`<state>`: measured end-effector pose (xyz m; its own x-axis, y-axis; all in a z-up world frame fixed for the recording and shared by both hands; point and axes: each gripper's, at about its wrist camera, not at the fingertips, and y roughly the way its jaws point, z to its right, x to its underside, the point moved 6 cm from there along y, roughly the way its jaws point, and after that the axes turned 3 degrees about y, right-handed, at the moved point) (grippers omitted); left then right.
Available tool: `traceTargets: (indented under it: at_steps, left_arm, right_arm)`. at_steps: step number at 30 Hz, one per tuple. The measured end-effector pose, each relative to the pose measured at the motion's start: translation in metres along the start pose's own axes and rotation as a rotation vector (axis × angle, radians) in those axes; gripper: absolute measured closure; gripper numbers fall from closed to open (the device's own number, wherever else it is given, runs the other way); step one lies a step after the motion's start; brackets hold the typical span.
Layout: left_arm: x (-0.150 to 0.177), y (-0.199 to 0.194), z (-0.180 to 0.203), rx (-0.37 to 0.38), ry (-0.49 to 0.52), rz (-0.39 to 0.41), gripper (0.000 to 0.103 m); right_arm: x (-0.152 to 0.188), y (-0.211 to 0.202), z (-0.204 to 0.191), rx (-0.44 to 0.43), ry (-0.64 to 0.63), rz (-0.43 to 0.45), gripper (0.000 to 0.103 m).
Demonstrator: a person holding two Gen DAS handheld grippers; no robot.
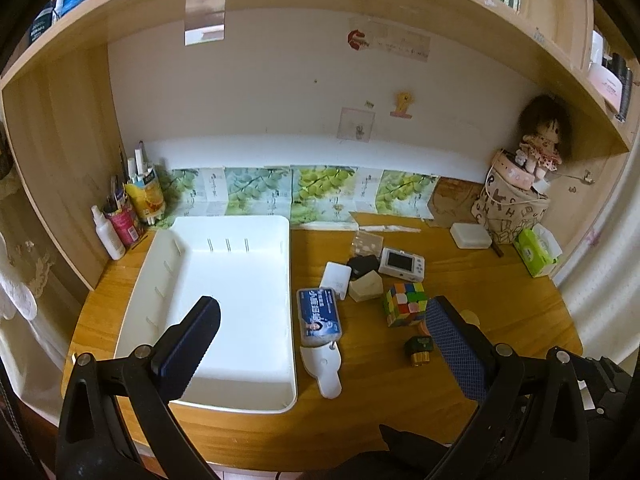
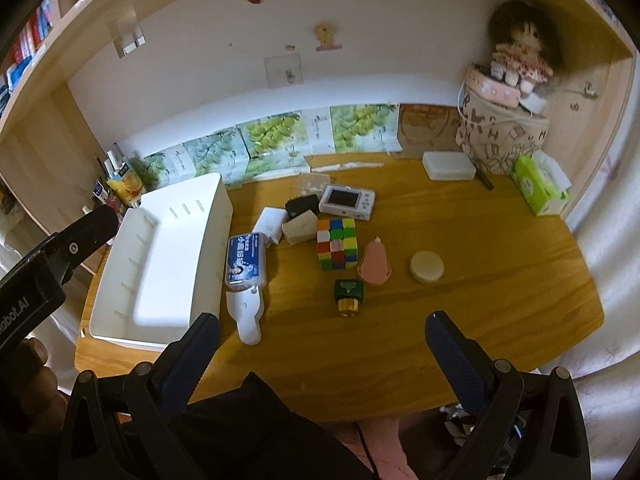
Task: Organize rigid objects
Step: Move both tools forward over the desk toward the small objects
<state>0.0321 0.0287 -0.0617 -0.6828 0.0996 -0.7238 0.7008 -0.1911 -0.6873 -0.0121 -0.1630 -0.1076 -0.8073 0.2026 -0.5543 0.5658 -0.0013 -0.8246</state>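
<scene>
Right, both sets of tongs hang wide open and empty above the near edge of the counter point(image 2: 400, 360). Left tongs point(image 1: 320, 340) sit over the white tray's point(image 1: 224, 400) near right corner, right tongs point(image 2: 320, 344) face the clutter. That tray lies empty at the left, presumably the destination. Beside it wait the blue pack point(image 2: 245, 261), the colour cube point(image 2: 337, 243), the green-and-gold bottle point(image 2: 348, 295), the pink piece point(image 2: 374, 265) and the round tin point(image 2: 426, 267), all loose and within easy reach.

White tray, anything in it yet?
Empty. The white tray shows only bare floor in both views; the puzzle cube and the other items sit on the desk beside it.
</scene>
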Motion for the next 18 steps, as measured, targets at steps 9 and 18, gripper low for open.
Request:
traceTargets:
  at_steps: [9,18]
  left_arm:
    - [0.010,0.023,0.010,-0.040,-0.070,-0.110,0.001]
    - [0.016,0.040,0.030,-0.088,-0.163,-0.197,0.001]
  right_arm:
    - [-0.004,0.027,0.020,-0.035,-0.006,-0.108,0.001]
    - [-0.018,0.054,0.050,-0.070,-0.061,-0.241,0.001]
